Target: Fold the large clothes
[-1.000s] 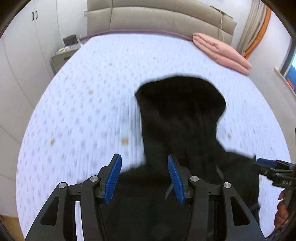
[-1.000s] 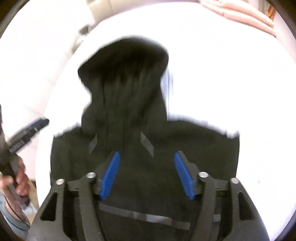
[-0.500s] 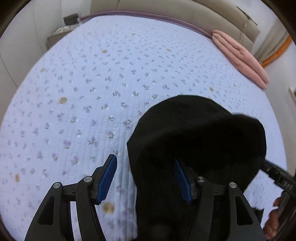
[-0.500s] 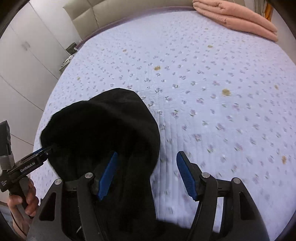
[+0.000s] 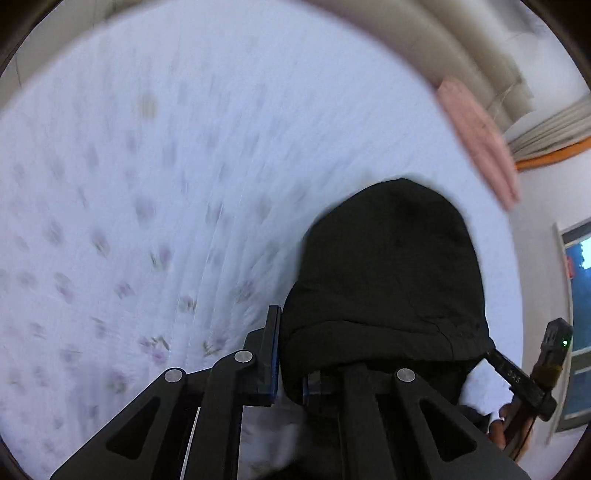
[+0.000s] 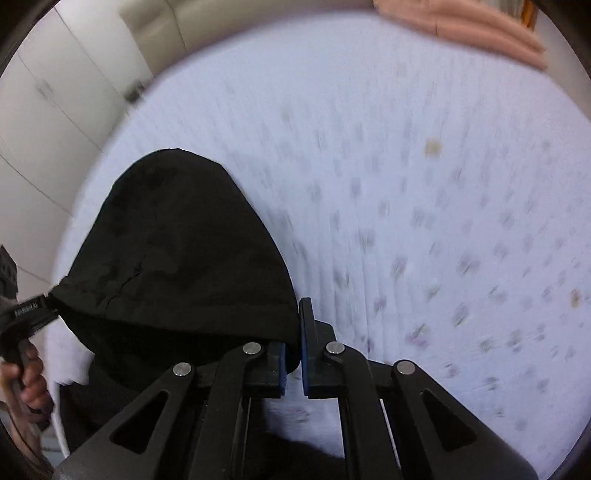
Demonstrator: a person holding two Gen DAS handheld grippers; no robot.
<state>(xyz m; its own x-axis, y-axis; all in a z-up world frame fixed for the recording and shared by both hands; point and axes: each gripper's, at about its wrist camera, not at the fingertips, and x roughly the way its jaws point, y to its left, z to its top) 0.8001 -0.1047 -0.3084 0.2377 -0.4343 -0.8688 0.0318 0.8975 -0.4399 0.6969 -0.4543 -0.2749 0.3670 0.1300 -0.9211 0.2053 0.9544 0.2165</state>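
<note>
A black hooded garment lies on the bed, and its hood (image 5: pixel 391 266) (image 6: pixel 177 251) fills the near part of both views. My left gripper (image 5: pixel 290 362) is closing its jaws on the hood's left lower edge, with black fabric pinched between the blue pads. At the hood's right lower edge my right gripper (image 6: pixel 293 354) is closing too, a fold of the fabric caught between its pads. Each gripper shows at the edge of the other's view, the right gripper (image 5: pixel 517 373) and the left gripper (image 6: pixel 26 314), both held by a hand. The garment's body is mostly hidden below the grippers.
The bed (image 5: pixel 147 184) (image 6: pixel 406 184) has a pale quilted cover with small flowers. A folded pink blanket (image 5: pixel 476 140) (image 6: pixel 461 26) lies near the beige headboard (image 5: pixel 443 37). White wardrobe doors (image 6: pixel 48 110) stand at the left, a window (image 5: pixel 580 295) at the right.
Both grippers have come down and forward over the garment to the hood. Their jaws, wide open before, have closed onto the hood's two lower edges.
</note>
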